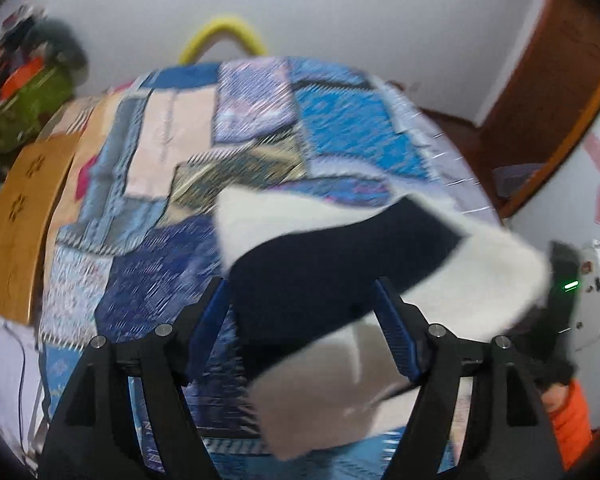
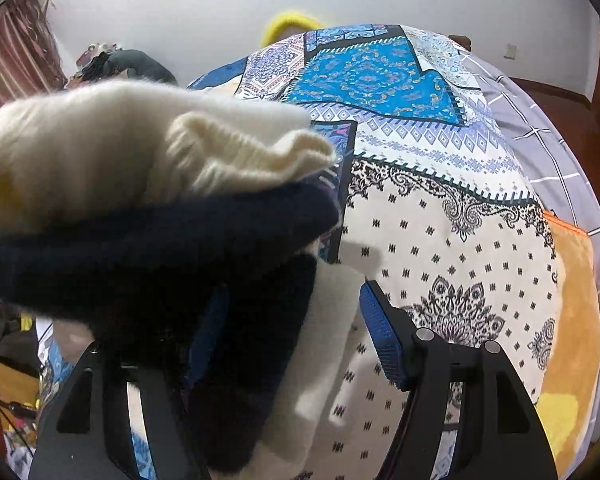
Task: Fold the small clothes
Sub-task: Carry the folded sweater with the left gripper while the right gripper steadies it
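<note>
A small cream and navy knit garment (image 1: pixel 340 272) hangs in the air above the patchwork bedspread (image 1: pixel 260 128). In the left wrist view it drapes between my left gripper's (image 1: pixel 302 320) open fingers, not pinched by them. In the right wrist view the same garment (image 2: pixel 148 208) is bunched over the left finger of my right gripper (image 2: pixel 292 320), whose jaws stand wide apart. The cloth hides that left finger, so I cannot see how it is held. The other gripper's body (image 1: pixel 572 292) shows at the right of the left wrist view.
The bed is covered by a blue, white and beige patchwork spread (image 2: pixel 440 220). An orange blanket (image 2: pixel 576 320) lies at the bed's right edge. A wooden footboard (image 1: pixel 16 224) and clutter (image 1: pixel 24 92) stand left. A yellow hoop (image 1: pixel 224 36) is behind the bed.
</note>
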Tool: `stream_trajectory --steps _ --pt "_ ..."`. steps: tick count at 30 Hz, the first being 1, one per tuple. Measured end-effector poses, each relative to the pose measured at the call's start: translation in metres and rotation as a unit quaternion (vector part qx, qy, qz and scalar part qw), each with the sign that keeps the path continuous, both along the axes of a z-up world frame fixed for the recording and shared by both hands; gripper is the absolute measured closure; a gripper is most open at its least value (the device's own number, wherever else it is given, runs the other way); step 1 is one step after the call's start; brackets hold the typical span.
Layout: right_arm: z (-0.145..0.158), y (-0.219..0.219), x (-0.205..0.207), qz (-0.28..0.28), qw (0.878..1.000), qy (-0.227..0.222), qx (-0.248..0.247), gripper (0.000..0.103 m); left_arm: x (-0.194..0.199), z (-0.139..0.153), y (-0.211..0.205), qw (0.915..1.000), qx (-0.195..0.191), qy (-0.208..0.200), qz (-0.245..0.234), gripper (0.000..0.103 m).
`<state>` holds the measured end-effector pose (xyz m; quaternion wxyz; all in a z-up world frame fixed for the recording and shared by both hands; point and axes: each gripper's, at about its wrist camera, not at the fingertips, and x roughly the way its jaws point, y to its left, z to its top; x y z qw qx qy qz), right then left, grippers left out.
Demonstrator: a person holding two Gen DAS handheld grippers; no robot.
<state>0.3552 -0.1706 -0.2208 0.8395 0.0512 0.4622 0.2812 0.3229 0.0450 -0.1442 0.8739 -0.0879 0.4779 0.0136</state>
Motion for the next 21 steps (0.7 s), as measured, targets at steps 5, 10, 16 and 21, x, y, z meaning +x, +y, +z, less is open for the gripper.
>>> stream_trajectory --steps 5,10,16,21 --pt "0.0 -0.004 0.015 -0.016 1.0 -0.001 0.016 0.039 0.001 -0.037 0.022 0.9992 -0.007 0.037 0.015 0.03" --pt "0.003 -0.011 0.029 -0.04 0.999 -0.021 0.015 0.039 0.0 -0.051 0.027 0.9988 -0.024 0.041 0.01 0.028" --pt "0.008 -0.022 0.037 -0.061 0.998 -0.034 -0.004 0.039 -0.001 -0.057 0.03 0.9987 -0.028 0.041 0.01 0.024" --pt "0.024 -0.02 0.027 -0.068 0.99 -0.098 -0.075 0.039 -0.002 -0.056 0.03 0.9988 -0.027 0.04 0.013 0.023"
